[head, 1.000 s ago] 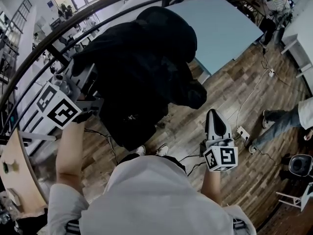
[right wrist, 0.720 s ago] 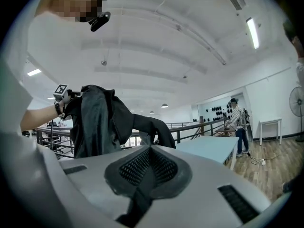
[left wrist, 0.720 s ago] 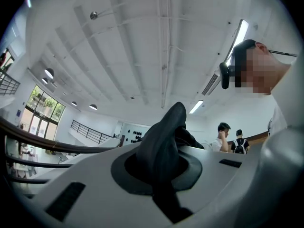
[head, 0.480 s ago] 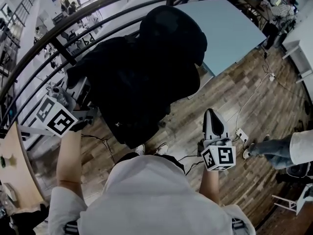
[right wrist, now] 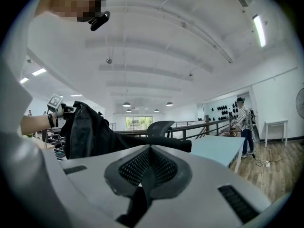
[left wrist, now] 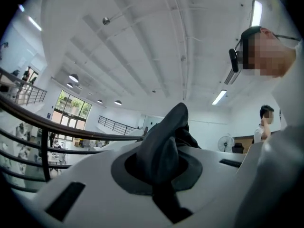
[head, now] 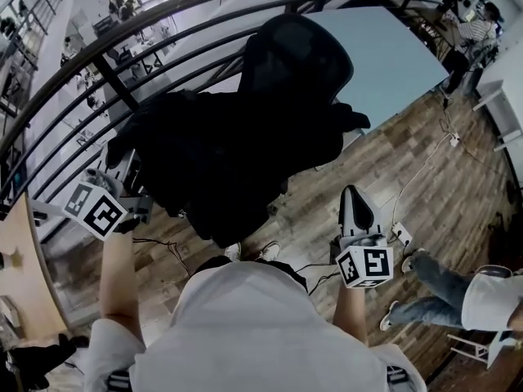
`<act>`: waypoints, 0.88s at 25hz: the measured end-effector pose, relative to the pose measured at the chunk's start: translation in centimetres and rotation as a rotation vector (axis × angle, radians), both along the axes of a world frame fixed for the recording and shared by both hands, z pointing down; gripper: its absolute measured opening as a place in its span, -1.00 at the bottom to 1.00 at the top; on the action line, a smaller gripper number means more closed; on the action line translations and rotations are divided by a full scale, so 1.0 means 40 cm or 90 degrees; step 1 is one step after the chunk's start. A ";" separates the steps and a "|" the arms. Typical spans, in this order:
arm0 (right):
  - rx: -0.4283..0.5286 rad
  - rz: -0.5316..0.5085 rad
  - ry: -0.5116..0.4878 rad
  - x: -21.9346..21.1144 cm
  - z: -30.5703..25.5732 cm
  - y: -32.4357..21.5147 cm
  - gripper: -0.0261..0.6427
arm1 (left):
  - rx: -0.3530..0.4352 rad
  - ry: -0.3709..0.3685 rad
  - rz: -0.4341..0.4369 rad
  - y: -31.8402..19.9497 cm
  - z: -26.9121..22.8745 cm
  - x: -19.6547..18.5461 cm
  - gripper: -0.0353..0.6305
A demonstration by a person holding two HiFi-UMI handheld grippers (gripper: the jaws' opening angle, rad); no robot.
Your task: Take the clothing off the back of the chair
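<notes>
Left gripper (head: 124, 188): jaws pressed together on a fold of the jacket; in the left gripper view dark cloth bulges up out of the closed pads.
Right gripper (head: 357, 205): jaws pressed together with nothing between them, held low at the person's right side, well apart from the jacket.
Jacket (head: 221, 158): black, hanging in a loose mass from the left gripper, between the railing and the person's chest.
Sleeve (head: 347, 122): one black sleeve stretches out to the right, across the front of the chair.
Chair (head: 298, 55): black office chair with a mesh back; the top of the back shows bare, above and behind the jacket. Whether the cloth touches the chair lower down cannot be told.
Table (head: 392, 47): pale blue top, just beyond the chair.
Railing (head: 106, 76): dark metal bars curving behind the chair and the jacket.
Floor (head: 409, 170): wood-patterned boards, with cables and a socket strip near the right gripper.
Bystanders: one in jeans (head: 458, 296) at the lower right, one in a striped top (head: 476, 23) far off beyond the table.
</notes>
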State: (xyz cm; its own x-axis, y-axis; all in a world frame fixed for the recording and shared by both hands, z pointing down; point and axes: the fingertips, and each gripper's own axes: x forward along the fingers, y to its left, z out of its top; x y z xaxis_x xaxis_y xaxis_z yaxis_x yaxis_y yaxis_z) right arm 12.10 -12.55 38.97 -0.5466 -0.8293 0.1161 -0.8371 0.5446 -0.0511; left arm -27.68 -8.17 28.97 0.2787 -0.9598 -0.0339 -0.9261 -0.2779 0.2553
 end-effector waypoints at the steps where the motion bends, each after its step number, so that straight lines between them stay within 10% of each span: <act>1: 0.000 -0.004 0.001 -0.007 0.000 0.000 -0.86 | -0.011 -0.018 -0.006 0.005 0.013 -0.005 -0.76; 22: 0.006 0.021 0.019 0.002 -0.019 -0.016 -0.86 | -0.071 -0.127 -0.278 0.229 0.107 -0.265 -0.76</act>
